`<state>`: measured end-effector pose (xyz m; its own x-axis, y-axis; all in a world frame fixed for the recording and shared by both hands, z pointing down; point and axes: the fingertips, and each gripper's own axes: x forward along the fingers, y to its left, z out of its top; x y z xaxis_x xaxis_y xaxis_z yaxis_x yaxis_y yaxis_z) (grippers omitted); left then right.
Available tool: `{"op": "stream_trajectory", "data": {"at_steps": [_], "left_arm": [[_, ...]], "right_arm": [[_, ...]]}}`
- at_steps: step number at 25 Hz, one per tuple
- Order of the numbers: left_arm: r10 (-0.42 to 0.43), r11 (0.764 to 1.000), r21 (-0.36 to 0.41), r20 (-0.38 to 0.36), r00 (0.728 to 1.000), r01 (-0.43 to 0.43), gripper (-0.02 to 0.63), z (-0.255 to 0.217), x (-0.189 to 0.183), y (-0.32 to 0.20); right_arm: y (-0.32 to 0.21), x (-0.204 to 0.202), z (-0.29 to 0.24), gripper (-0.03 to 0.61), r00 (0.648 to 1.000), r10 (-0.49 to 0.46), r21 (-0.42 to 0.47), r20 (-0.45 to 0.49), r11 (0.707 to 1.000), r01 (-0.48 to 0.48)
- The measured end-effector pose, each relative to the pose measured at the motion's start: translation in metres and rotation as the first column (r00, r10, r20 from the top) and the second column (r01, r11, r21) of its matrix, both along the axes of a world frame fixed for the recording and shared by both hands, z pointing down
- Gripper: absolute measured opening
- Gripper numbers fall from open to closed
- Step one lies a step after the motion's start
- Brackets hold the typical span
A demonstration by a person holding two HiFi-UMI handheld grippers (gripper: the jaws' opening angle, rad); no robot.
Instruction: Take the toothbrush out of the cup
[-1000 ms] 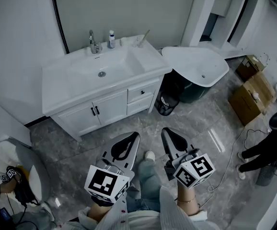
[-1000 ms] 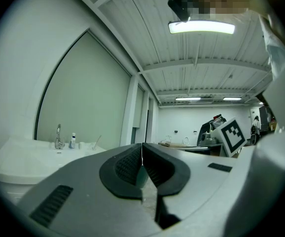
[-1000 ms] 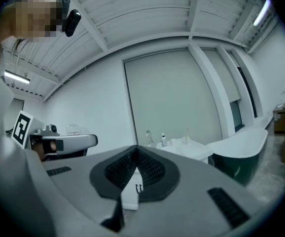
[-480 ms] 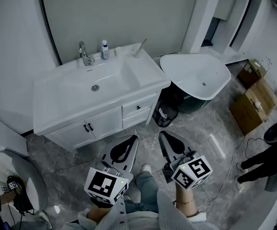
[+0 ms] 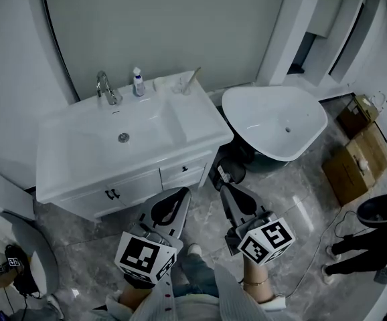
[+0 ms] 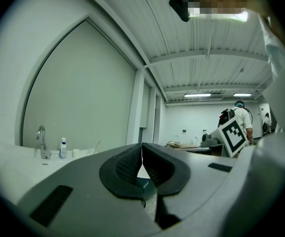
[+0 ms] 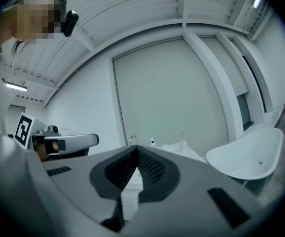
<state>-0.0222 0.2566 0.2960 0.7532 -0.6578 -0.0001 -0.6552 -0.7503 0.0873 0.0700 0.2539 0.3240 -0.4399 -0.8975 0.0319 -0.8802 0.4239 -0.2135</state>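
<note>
A clear cup (image 5: pixel 180 85) stands at the back right corner of the white vanity top (image 5: pixel 73 172), with a toothbrush (image 5: pixel 192 79) leaning out of it to the right. The toothbrush (image 6: pixel 97 145) shows faintly in the left gripper view, and the toothbrush (image 7: pixel 183 136) is tiny in the right gripper view. My left gripper (image 5: pixel 181 194) and right gripper (image 5: pixel 225 191) hover side by side over the floor in front of the cabinet, far short of the cup. Both are shut with nothing between the pads.
A chrome tap (image 5: pixel 104 87) and a small bottle (image 5: pixel 138 82) stand behind the basin (image 5: pixel 123 137). A white freestanding tub (image 5: pixel 274 122) is on the right, a black bin (image 5: pixel 224 172) beside the cabinet, cardboard boxes (image 5: pixel 354 156) further right. A person (image 5: pixel 374 239) stands at the right edge.
Both grippers have moved toward the vanity together. The sink and tub now sit lower and larger in the head view. Neither gripper's jaws have changed.
</note>
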Motion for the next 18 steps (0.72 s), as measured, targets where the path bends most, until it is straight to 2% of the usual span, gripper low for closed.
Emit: {"op": "stream_trajectory", "data": {"at_steps": [10,18], "left_arm": [[-0.033,0.999,0.024,0.02,0.999,0.033,0.018,-0.004,0.056,-0.033],[-0.056,0.997,0.047,0.044,0.997,0.054,0.017,-0.009,0.068,-0.038]], "right_arm": [[-0.032,0.064,-0.005,0.011,1.0,-0.015,0.028,0.021,1.0,0.014],[-0.033,0.081,-0.004,0.011,0.999,-0.03,0.037,0.04,0.999,0.028]]}}
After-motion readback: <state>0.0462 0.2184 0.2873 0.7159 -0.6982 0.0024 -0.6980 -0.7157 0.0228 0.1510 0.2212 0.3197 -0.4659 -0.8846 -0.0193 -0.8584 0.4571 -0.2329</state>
